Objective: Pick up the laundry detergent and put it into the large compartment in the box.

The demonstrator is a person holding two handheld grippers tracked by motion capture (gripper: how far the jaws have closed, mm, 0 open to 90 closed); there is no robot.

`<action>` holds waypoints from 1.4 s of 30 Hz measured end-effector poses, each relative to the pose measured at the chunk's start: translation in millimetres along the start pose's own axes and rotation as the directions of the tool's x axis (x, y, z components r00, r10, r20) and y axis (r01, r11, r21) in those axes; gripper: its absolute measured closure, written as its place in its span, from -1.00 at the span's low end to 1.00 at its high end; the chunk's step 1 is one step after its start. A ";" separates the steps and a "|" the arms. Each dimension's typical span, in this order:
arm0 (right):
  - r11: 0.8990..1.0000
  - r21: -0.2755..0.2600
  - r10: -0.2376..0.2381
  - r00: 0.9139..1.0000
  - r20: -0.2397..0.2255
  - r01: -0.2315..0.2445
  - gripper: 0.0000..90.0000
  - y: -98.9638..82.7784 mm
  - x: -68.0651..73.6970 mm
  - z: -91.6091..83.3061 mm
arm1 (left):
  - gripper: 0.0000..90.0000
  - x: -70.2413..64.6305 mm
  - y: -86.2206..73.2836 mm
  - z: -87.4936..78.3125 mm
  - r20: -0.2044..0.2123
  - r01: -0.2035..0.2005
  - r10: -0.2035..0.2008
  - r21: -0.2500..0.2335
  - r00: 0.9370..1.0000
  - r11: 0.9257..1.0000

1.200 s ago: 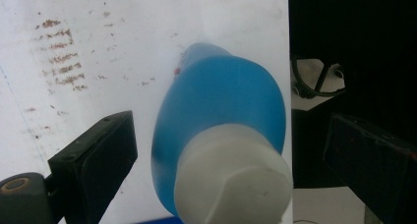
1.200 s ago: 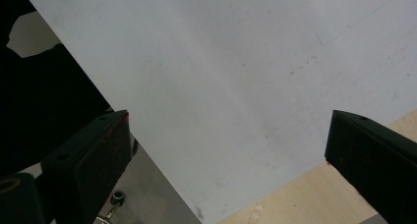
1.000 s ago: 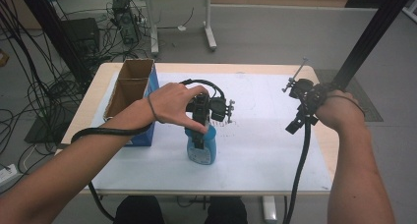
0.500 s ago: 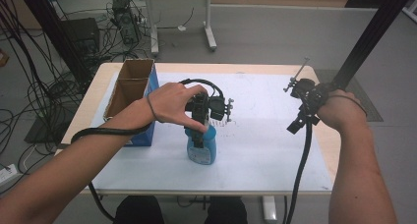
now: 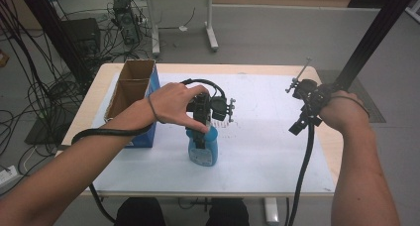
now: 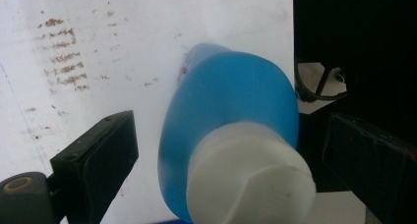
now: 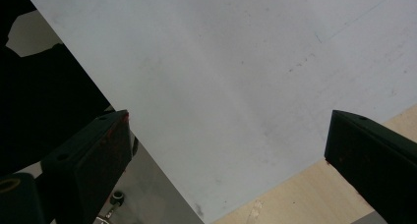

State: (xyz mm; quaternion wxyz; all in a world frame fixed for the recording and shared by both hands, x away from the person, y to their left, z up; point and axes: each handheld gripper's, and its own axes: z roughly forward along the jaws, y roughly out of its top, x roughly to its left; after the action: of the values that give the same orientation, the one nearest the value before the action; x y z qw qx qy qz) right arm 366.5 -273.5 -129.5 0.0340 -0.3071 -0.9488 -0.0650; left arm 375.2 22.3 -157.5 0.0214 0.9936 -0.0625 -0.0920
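Bottle point(image 6: 231, 135) stands between the open left tongs point(image 6: 236, 155), untouched.

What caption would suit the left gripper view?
Open left hand-held gripper straddling the white cap of an upright blue bottle on a white sheet.

Honestly there's no text I can actually read anywhere here. The blue bottle point(image 5: 202, 147) has a pale label patch on its front in the high view, but it's way too small and blurry to make out any words or brand. The brownish smudgy marks point(image 6: 64, 57) on the white sheet point(image 5: 267, 137) covering the desk aren't letters or numbers either.
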 end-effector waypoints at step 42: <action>1.000 0.002 -0.008 1.000 0.004 0.008 -0.92 2.7 1.3 0.6 | -0.86 2.5 -1.3 -0.1 0.015 0.004 -0.004 -0.003 1.000 1.000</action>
State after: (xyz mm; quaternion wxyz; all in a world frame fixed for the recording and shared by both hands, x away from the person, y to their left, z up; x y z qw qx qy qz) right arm 367.1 -270.5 -129.7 0.0325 -0.3034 -0.9502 -0.0634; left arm 377.8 23.3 -157.9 0.0221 0.9929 -0.0604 -0.0996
